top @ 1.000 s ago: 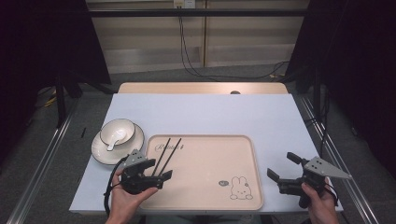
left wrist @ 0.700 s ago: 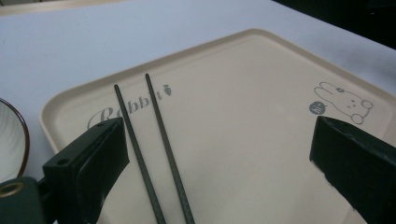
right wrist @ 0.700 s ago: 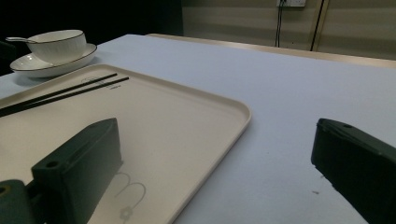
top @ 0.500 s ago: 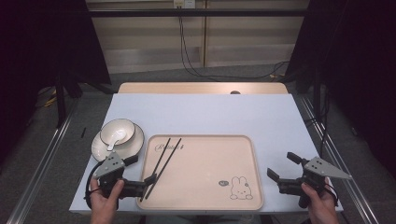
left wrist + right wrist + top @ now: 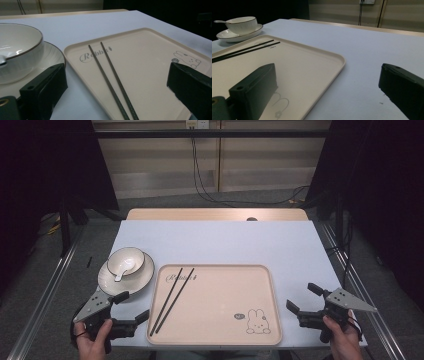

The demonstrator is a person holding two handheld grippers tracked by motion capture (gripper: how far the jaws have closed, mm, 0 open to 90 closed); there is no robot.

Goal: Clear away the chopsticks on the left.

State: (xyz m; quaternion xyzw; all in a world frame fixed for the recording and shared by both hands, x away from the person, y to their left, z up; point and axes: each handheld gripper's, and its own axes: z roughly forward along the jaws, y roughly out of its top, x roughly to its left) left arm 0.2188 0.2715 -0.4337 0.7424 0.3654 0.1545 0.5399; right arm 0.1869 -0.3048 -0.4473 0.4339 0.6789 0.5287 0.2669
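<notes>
- Chopsticks (image 5: 173, 295) lie side by side on the left part of the tray (image 5: 260, 320), tips pointing to the far right, free of any grip; the placing step looks finished.
- Left gripper (image 5: 131, 309) sits at the near left corner of the tabletop (image 5: 225, 240), just left of the tray's near edge; its jaws have just been opening and now stand spread wide with nothing between them.
- Next move, by my reading, is the bowl (image 5: 126, 261) with its spoon (image 5: 120, 272) on the plate (image 5: 107, 281), just beyond that gripper: it calls for a short reach to the far side and a pinch on the rim.
- Left hand (image 5: 92, 340) holds its gripper low and level, pointing right toward the tray.
- Right gripper (image 5: 302, 297) rests off the tray's near right corner, jaws spread and empty, pointing left.
</notes>
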